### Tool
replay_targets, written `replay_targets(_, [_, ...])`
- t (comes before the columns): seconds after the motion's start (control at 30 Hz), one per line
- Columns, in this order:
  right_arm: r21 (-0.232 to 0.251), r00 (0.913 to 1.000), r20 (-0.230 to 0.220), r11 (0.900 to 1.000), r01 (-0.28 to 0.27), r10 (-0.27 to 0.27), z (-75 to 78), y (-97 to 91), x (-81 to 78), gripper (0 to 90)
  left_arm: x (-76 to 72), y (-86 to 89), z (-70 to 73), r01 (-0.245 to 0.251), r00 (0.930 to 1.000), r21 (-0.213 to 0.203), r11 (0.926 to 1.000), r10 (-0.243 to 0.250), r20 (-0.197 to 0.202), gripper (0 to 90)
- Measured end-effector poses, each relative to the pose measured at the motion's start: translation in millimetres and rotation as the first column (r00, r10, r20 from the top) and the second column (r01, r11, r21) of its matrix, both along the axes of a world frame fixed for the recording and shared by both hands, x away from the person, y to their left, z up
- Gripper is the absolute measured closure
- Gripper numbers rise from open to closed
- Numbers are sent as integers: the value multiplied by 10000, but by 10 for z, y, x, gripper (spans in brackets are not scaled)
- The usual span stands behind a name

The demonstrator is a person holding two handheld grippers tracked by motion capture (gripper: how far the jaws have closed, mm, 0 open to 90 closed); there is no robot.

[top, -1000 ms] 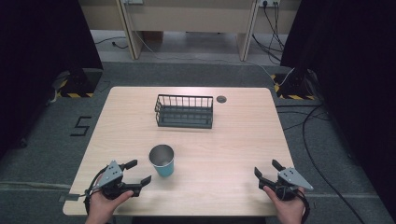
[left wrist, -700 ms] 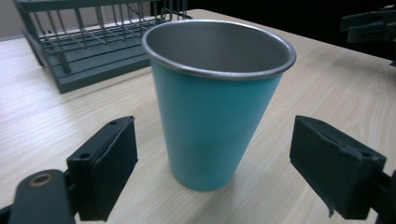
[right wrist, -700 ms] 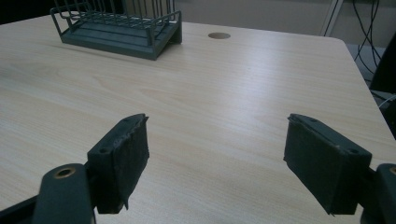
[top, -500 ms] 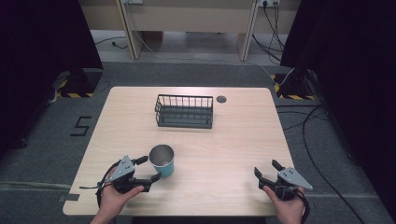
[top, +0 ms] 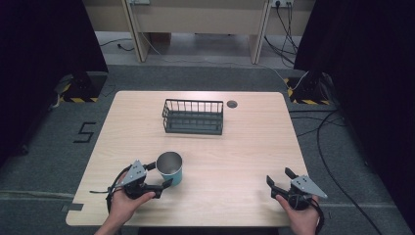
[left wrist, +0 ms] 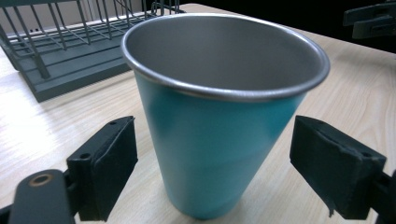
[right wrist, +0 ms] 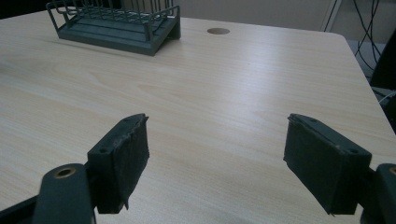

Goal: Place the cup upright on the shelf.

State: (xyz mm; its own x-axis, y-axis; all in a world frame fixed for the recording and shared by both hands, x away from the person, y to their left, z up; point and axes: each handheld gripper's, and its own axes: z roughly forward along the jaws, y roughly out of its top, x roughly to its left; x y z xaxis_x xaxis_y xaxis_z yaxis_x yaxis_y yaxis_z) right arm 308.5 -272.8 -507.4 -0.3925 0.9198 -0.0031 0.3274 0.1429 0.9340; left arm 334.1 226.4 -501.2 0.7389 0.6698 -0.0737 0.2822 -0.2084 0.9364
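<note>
Even overhead light, soft shadows, dark surroundings, mild close-up blur

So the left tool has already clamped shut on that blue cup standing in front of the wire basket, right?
Not quite: the left tool is open, its pads on either side of the blue cup with gaps showing, as the left gripper view shows. The cup does stand in front of the wire basket.

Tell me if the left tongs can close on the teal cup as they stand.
Probably yes: the left tongs are open with the teal cup standing upright between the jaws, a gap on each side, nothing between them.
</note>
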Motion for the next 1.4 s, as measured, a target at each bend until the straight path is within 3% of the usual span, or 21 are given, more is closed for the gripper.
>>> replay_targets(0.53, [-68, 10000, -74, 10000, 11, -12, -11, -3, 7, 229, 143, -144, -16, 184, 9998, -61, 9998, -184, -69, 144])
replay_targets(1.4, [-22, 10000, -67, 10000, 59, -59, -11, -12, 10, 230, 123, -134, 22, 198, 9992, -428, 9989, -182, 369, 161])
